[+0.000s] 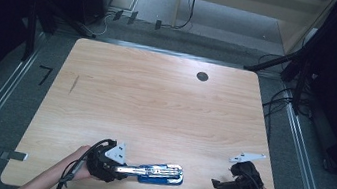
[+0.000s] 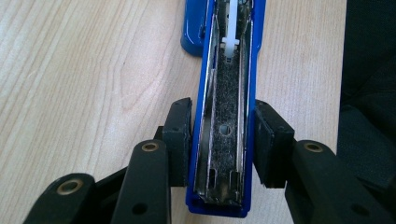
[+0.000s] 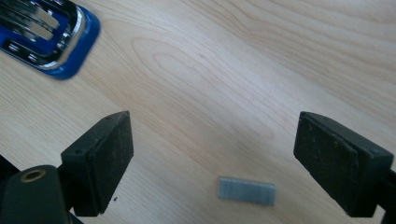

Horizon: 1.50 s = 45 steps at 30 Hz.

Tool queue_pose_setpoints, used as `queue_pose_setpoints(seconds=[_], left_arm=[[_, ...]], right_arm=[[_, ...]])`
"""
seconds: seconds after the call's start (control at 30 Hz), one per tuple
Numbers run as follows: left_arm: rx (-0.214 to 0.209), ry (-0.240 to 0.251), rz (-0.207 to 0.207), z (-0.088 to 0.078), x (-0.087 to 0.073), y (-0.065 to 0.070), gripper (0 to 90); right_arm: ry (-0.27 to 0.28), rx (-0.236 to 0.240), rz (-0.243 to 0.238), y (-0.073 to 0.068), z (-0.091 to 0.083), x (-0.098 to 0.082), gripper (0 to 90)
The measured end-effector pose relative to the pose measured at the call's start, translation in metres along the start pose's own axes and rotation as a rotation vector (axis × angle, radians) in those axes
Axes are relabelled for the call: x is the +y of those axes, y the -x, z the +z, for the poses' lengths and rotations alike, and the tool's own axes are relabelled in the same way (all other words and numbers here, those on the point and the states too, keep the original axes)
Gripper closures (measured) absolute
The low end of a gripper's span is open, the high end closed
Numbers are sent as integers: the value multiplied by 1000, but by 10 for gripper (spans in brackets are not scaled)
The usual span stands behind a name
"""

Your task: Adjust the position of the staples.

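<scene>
Item 1, table: light wood top, rounded corners, a dark round grommet near the far edge. I see most of the surface bare, from the middle to the far edge.

Item 2, blue stapler: lying open near the near edge, left of centre, its metal magazine channel facing up. In the left gripper view its rear end sits between the pads and its length runs away from me.

Item 3, left claw: clamped on the blue stapler, one pad against each blue side wall. My left hand holds it just inside the near edge.

Item 4, right claw: jaws wide apart, holding nothing. In the high view it sits near the near right corner of the table, well apart from the stapler.

Item 5, strip of staples: small grey bar lying flat on the wood between the right claw's pads, touching neither. The stapler's rounded front end shows at that view's upper left.
</scene>
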State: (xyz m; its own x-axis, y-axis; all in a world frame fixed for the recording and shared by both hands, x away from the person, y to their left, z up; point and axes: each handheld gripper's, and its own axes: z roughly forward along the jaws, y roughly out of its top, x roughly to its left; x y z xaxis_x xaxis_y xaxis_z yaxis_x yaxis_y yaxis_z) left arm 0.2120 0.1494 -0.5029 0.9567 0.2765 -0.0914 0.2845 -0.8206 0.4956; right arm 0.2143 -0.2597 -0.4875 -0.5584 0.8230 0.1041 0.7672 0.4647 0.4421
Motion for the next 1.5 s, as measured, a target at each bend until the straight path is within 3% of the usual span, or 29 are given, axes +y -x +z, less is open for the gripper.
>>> queue_pose_setpoints(seconds=[0.17, 0.4, 0.5, 0.53, 0.57, 0.6, 0.83, 0.9, 1.07, 1.5], left_arm=[[2, -11, 7, 0, 1, 0, 634], [1, -9, 7, 1, 1, 0, 634], [0, -6, 3, 1, 1, 0, 634], [0, -6, 3, 1, 1, 0, 634], [1, -6, 3, 1, 1, 0, 634], [4, -8, 4, 1, 1, 0, 634], [3, -9, 4, 1, 1, 0, 634], [2, -9, 4, 1, 1, 0, 634], [2, -8, 4, 1, 1, 0, 634], [0, -9, 5, 1, 1, 0, 634]], right_arm=[[-28, -22, 35, 10, 0, -9, 158], [-52, -23, 33, 12, -2, -14, 254], [-67, -32, 30, 13, -5, -17, 339], [-80, -42, 32, 14, -5, -20, 434], [-80, -42, 32, 14, -5, -20, 434], [-99, -57, 31, 15, -5, -22, 544], [-150, -93, 30, 16, -2, -24, 721], [-180, -137, 17, 17, 2, -25, 790], [-203, -140, 10, 19, 5, -26, 859], [-177, -170, -9, 18, 8, -22, 860]])
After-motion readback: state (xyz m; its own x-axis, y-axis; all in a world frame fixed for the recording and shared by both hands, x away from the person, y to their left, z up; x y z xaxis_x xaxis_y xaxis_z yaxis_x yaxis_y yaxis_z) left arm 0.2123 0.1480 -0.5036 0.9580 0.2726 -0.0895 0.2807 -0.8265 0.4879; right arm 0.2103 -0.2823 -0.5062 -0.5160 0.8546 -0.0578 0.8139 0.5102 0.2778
